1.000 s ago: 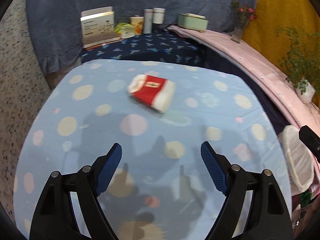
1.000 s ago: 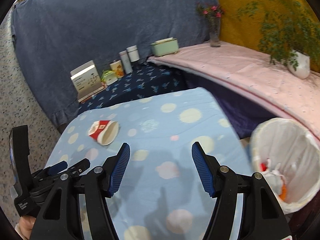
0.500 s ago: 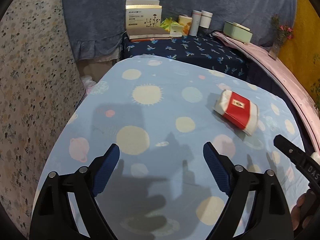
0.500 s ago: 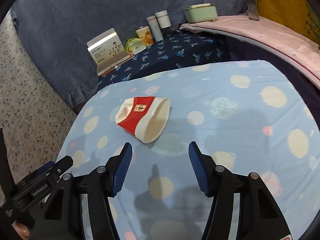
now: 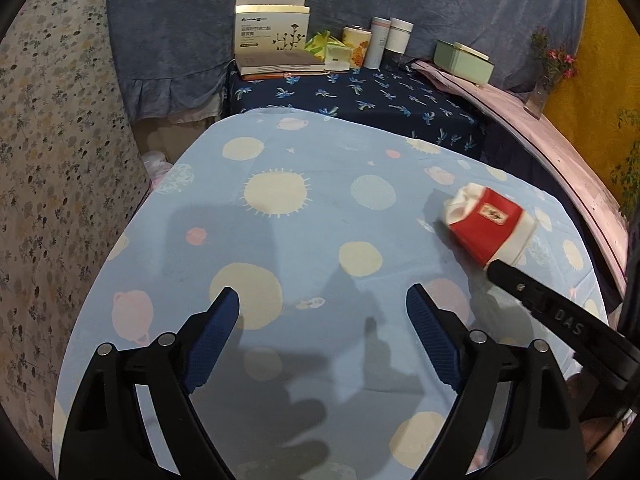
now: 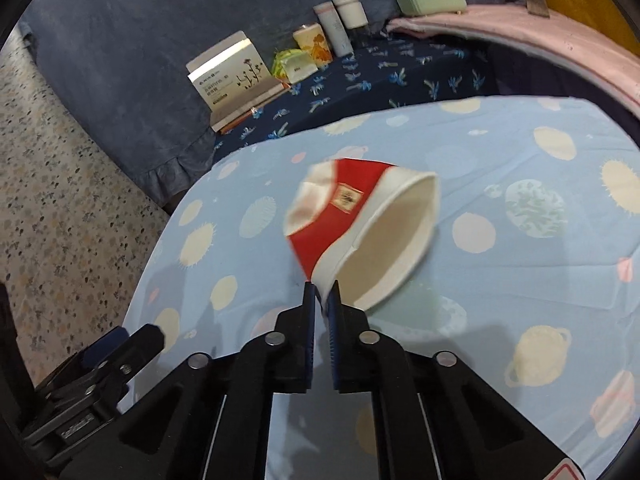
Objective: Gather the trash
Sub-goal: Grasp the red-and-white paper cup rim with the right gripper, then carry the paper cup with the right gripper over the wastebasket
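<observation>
Crumpled red-and-white paper cup [image 6: 360, 236] pinched at its rim by right jaws; left jaws spread.

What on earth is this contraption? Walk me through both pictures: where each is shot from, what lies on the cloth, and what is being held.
There is no robot here. A person holds a pair of hand-held tongs in each hand, and each pair carries a wide-angle camera looking forward along its two fingers.

The left wrist view shows the left tongs open and empty above a light blue tablecloth with planets and suns. The only thing on the cloth is a crushed red and white paper cup.

The right wrist view shows the right tongs shut on that cup, pinching its rim. Whether it is lifted off the cloth I cannot tell.

On the dark blue cloth behind stand a printed box and some canisters.
</observation>
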Tool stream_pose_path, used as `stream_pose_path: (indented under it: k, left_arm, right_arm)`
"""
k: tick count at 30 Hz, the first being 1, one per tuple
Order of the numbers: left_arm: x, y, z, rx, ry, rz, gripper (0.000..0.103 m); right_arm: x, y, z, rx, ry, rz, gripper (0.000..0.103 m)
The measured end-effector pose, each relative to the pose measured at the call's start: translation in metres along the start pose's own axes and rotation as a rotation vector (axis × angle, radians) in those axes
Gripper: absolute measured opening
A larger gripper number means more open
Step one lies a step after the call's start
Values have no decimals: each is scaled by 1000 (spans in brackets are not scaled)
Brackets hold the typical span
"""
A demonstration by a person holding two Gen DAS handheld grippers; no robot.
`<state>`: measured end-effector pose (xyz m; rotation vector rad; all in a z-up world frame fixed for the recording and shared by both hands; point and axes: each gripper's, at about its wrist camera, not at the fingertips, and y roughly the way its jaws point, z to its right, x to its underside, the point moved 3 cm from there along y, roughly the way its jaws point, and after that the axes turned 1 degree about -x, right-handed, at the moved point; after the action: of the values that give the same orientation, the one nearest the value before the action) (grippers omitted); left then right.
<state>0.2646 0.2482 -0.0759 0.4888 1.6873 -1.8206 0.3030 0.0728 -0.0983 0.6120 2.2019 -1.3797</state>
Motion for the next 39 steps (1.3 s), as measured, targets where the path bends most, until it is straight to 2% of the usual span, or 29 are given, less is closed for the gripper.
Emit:
stream_pose_path:
  k: [9,21,30,39]
  left_arm:
    - [19,-17,33,73,37,-9,81]
    - [53,-53,101,153,112,-17,81]
    - [95,-52,146,161,166,-84,82]
    - [109,-29,179,143,228,-122,84]
  right_arm:
    - [5,-73,21,46,6,101,4]
    - [39,-159,54,68,46,172,4]
    - [70,-197,93,123,91,191,4]
    - [88,-213,133,149,145,202,4]
